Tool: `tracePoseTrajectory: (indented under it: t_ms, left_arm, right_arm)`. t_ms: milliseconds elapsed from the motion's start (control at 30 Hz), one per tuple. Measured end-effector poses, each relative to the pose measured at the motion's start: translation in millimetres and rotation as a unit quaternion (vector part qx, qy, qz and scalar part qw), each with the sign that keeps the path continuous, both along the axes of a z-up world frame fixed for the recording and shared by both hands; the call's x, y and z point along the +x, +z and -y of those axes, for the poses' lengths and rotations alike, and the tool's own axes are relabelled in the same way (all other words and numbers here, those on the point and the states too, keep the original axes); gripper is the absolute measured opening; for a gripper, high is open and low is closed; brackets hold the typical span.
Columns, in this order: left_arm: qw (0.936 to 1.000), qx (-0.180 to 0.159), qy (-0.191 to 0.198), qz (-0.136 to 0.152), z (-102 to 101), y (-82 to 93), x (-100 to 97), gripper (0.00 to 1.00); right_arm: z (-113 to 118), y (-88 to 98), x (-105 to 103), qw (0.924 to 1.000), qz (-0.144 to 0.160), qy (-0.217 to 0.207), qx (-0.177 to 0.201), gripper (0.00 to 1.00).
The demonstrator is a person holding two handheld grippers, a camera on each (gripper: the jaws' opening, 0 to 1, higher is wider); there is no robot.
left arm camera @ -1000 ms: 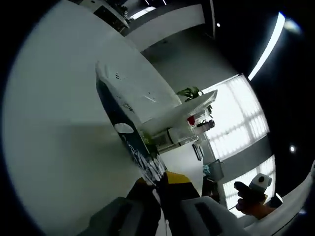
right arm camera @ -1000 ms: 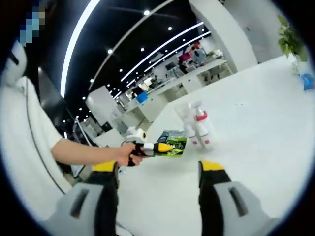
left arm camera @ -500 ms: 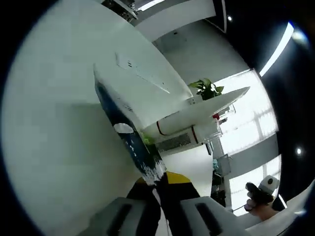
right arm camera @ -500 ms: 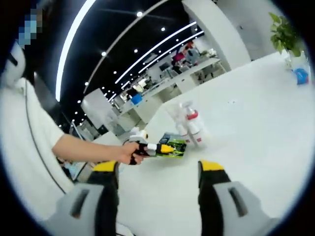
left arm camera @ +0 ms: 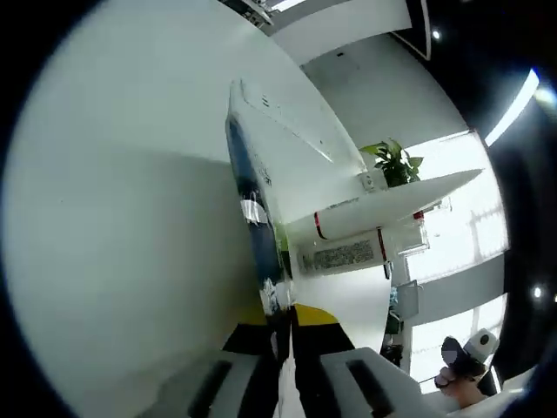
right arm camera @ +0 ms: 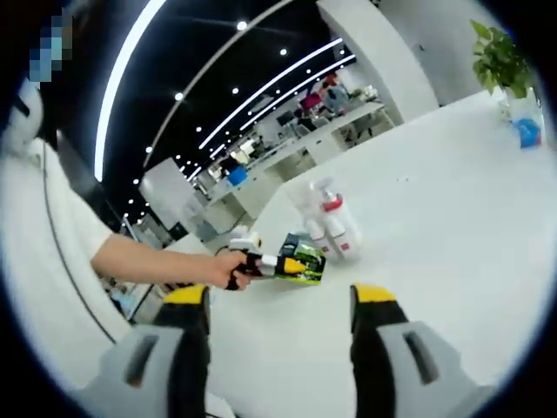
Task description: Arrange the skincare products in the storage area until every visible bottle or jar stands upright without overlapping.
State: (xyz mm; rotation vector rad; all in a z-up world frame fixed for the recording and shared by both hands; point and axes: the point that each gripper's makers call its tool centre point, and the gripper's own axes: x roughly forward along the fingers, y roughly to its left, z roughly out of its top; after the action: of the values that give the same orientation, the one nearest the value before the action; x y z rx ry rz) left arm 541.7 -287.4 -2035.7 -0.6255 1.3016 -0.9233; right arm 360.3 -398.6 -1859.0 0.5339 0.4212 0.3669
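Note:
A flat blue-and-green carton [left arm camera: 252, 196] sits clamped edge-on in my left gripper [left arm camera: 280, 318], whose yellow-tipped jaws are shut on its lower end. Just past the carton lie or lean white bottles with red bands [left arm camera: 348, 239]. In the right gripper view the same carton [right arm camera: 303, 259] is held out above the white table [right arm camera: 435, 226] by the left gripper [right arm camera: 265, 261] in a person's hand. Two or three white spray bottles [right arm camera: 326, 222], one with a red collar, stand close behind it. My right gripper [right arm camera: 280, 300] is open and holds nothing, well short of the carton.
A potted plant [right arm camera: 500, 52] and a small blue object [right arm camera: 526, 131] stand at the table's far right corner. The person's white sleeve [right arm camera: 52, 235] fills the left side. Office desks [right arm camera: 287, 148] lie beyond the table. The right gripper [left arm camera: 466, 357] shows at the lower right of the left gripper view.
The left gripper has rolled, so the carton now shows more edge-on, and it has come closer to the bottles. The right gripper stays open and nearly still.

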Motion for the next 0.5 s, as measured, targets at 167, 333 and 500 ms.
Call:
tracePoseTrajectory:
  t_ms: [167,333,500]
  left_arm:
    - [0.9998,0.006,0.01,-0.016,0.0,-1.1,0.7,0.03]
    - [0.999,0.029,0.002,-0.033,-5.2,-7.6,-7.3,0.09]
    - [0.9993,0.032,0.003,-0.017,-12.5,-3.5,-5.4,0.1]
  right_arm:
    - [2.8,1.5,-1.5,1.0,0.003,-0.004,0.0,0.63]
    - [2.2,-0.8,-4.7,0.9999,0.001,-0.005,0.009,0.63]
    - [-0.9,-1.3,-8.0,0.9999,0.0,-0.002,0.014,0.64]
